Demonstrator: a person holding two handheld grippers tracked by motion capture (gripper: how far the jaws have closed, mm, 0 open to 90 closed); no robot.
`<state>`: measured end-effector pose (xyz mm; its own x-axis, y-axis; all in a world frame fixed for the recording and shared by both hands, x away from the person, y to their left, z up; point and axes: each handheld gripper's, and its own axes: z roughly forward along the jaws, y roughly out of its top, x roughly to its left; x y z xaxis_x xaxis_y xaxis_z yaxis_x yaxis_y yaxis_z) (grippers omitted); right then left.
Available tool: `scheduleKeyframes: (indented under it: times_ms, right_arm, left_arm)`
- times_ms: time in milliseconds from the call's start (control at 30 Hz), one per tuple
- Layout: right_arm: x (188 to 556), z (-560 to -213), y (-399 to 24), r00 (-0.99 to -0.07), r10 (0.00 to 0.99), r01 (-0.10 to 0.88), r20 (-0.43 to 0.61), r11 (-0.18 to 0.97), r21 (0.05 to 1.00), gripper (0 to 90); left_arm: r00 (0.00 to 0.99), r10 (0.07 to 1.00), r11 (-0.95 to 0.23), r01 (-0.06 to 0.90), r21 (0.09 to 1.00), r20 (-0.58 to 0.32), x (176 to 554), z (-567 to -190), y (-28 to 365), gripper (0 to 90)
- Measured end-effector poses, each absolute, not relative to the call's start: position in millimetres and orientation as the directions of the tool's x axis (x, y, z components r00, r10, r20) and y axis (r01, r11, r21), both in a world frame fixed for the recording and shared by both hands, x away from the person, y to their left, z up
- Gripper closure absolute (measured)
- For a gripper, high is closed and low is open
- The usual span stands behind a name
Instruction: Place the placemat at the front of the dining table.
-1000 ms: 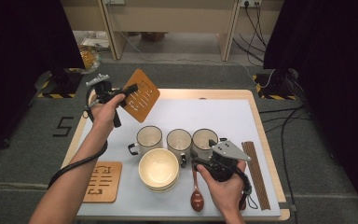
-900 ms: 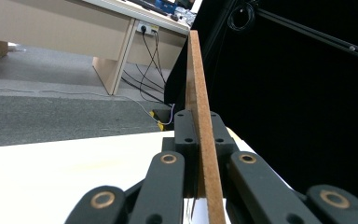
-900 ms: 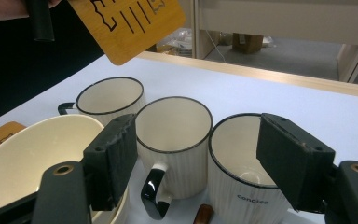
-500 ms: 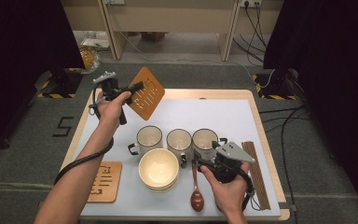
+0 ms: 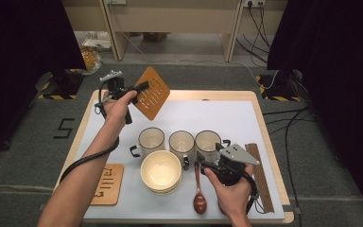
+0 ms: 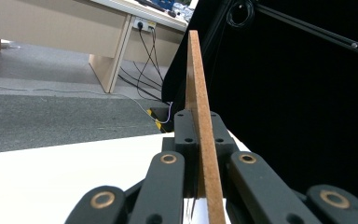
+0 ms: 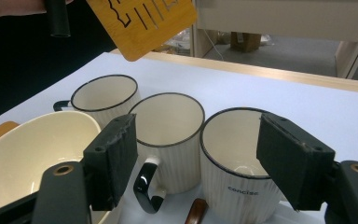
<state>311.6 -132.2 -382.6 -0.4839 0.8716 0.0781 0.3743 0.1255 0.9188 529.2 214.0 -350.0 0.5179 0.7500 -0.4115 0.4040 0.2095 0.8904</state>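
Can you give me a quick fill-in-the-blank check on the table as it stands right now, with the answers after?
1. The left gripper is shut on a wooden ____, held above the table.
2. ____ mugs stand in a row behind the bowl.
3. The right gripper has its jaws ____ around the rightmost mug.
4. The wooden ____ lies right of the bowl.

Missing words: coaster; three; open; spoon

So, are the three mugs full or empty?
Empty: the right gripper view looks into all three mugs and shows bare cream insides, no liquid.
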Motion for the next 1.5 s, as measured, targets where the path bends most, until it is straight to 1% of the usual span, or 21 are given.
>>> scheduleKeyframes:
  times_ms: [1500]
  right_arm:
    - [310.4,-382.6,-137.5,-0.476,0.875,0.378,0.085,0.117,0.918,29.1]
  left_arm:
    - [0.53,0.745,0.179,0.427,0.886,-0.406,544.7,-351.8,185.4,86.1]
